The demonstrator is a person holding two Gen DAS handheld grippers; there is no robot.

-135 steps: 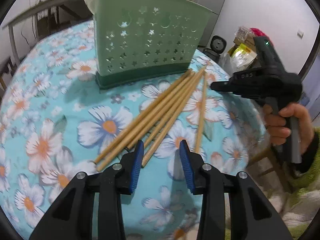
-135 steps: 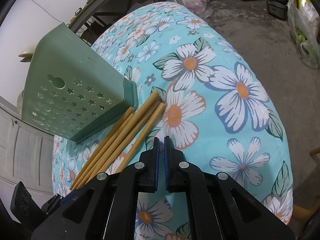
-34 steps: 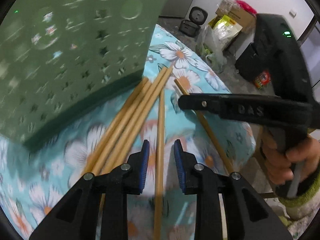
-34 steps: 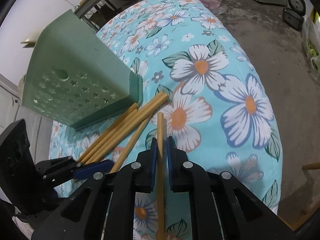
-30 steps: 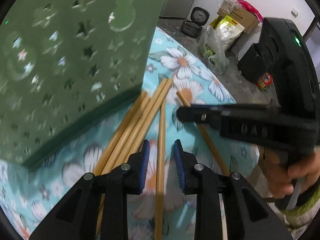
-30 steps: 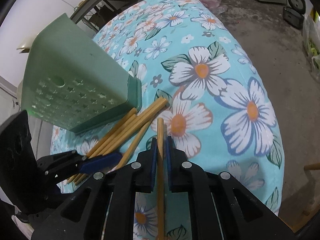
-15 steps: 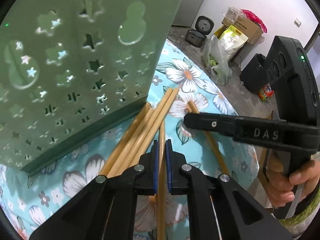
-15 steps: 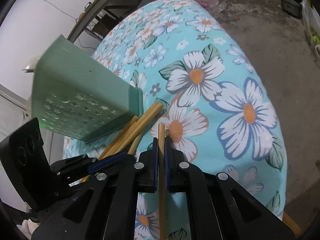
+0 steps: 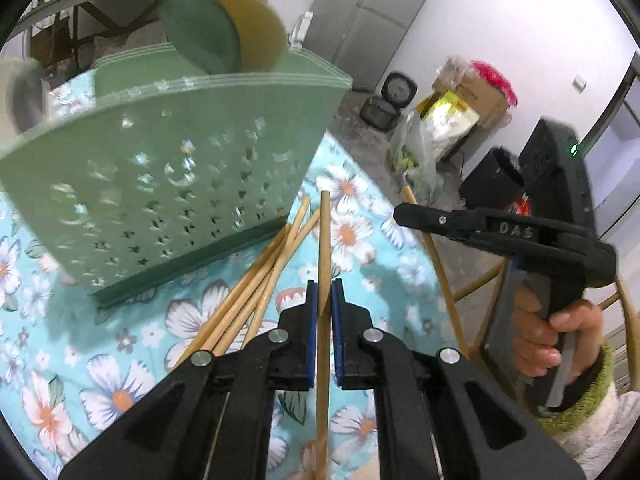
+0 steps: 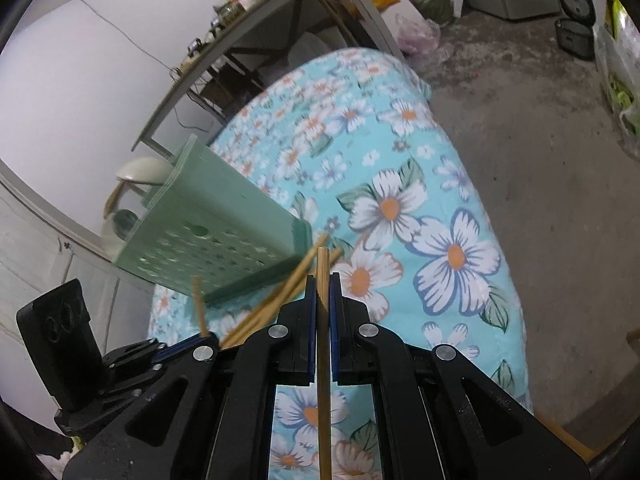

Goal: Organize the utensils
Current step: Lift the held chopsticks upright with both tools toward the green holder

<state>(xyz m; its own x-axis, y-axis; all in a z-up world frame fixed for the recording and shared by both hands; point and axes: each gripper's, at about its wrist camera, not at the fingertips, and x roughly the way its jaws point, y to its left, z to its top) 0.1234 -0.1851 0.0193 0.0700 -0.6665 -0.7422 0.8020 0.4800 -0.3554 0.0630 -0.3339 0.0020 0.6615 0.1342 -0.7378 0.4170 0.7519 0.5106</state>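
Each gripper holds one wooden chopstick lifted off the table. My left gripper is shut on a chopstick whose tip points past the right corner of the green perforated utensil holder. My right gripper is shut on another chopstick; in the left wrist view that gripper shows at right with its chopstick slanting below it. Several more chopsticks lie on the floral cloth against the holder's base. In the right wrist view the holder stands left, and the left gripper sits low left.
The floral tablecloth drops off to a concrete floor on the right. Round green and yellow items stick up from the holder. A rice cooker, bags and boxes stand on the floor. A person's hand grips the right tool.
The left jaws closed on the chopstick that lay between them. Both grippers then rose with their chopsticks, so the holder's top rim has come into the left wrist view.
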